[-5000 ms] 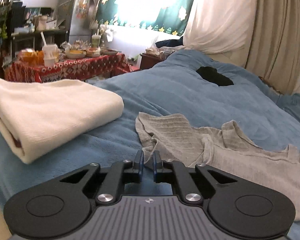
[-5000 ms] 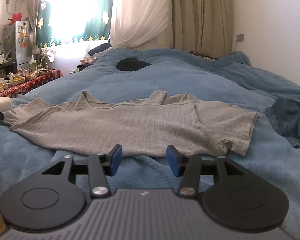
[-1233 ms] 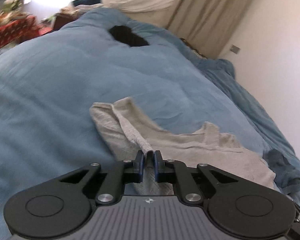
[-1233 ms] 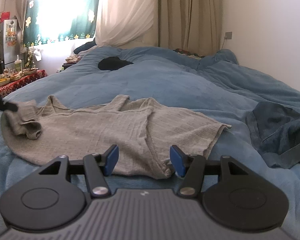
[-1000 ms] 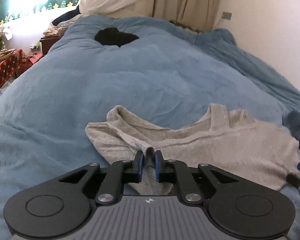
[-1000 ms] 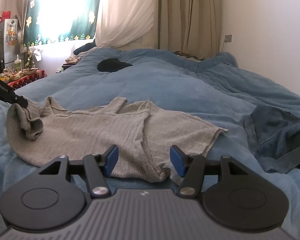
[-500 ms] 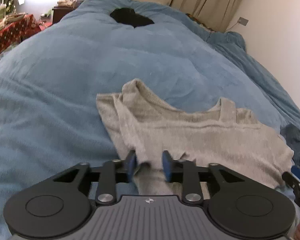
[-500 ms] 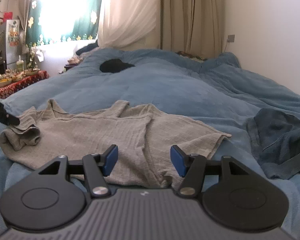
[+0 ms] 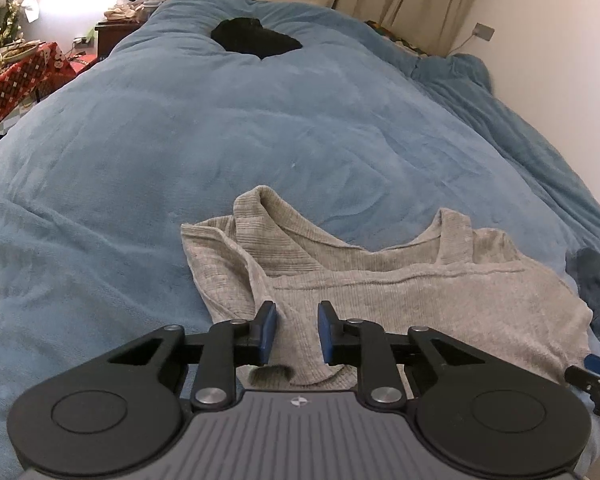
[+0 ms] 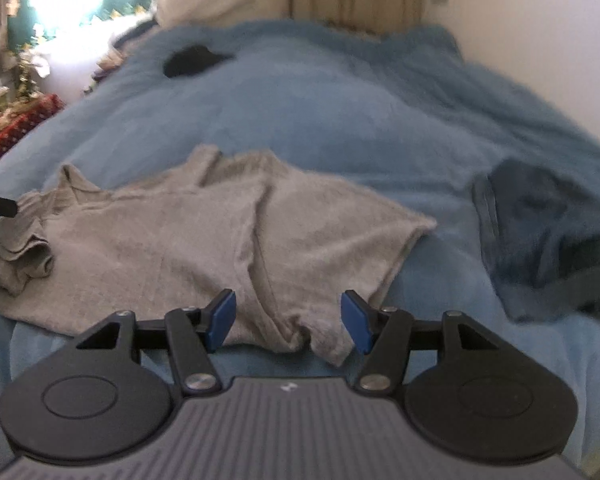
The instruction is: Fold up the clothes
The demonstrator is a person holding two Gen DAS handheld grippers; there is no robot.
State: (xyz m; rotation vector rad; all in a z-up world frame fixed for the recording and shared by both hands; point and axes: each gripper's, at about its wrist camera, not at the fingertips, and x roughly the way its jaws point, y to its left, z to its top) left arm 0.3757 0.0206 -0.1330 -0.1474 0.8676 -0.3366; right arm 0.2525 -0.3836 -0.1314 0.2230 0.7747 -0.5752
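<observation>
A grey knit top [image 9: 400, 292] is spread on a blue blanket [image 9: 220, 152], with its neckline on the far side and one sleeve bunched into a lump beside the left gripper [image 9: 294, 330]. That gripper's jaws are closing, a raised ridge of the grey fabric is seen between the blue pads, and no firm pinch is shown. The hem edge of the same top lies directly ahead of the right gripper [image 10: 288, 320], whose jaws are opening and stand wide apart; cloth lies in the gap, yet neither pad is pressed on it.

A dark blue garment [image 10: 548, 236] is crumpled to the right of the right gripper, just beside the top, and a black item [image 9: 256, 38] lies far ahead of both.

If only the top layer were pinched, the fold would probably be dragged askew. The bunched sleeve could be trapped inside the fold, and the neighbouring dark garment might be snagged.
</observation>
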